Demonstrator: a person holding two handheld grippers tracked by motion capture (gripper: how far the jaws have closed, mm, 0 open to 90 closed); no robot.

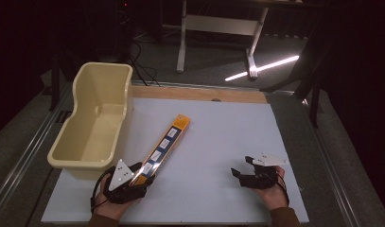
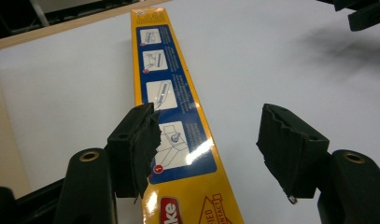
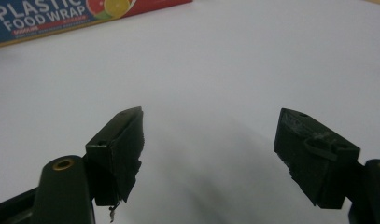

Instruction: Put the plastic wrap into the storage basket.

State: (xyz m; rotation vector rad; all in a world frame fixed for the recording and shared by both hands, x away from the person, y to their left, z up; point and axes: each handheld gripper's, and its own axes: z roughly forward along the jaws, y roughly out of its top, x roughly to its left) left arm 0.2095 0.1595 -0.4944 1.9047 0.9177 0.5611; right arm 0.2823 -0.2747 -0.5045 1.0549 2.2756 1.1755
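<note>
- Dark room, with a white counter [image 1: 218, 142] lit up in the middle and a pale desk frame [image 1: 218, 28] on the floor behind it.
- A cream plastic tub [image 1: 93, 123] sits at the counter's left edge, hanging a bit over the side.
- The long yellow plastic wrap box [image 1: 164, 144] lies flat on the counter just right of the tub, running diagonally from near the person up toward the far side.
- The left gripper [image 2: 201, 140] is right at the box's near end. Its jaws are spread, with the box running between them; one pad sits at the box's edge, the other is clear of it, so no real grip.
- The right gripper [image 3: 208, 154] is well off to the right over bare counter, jaws released and holding nothing.
</note>
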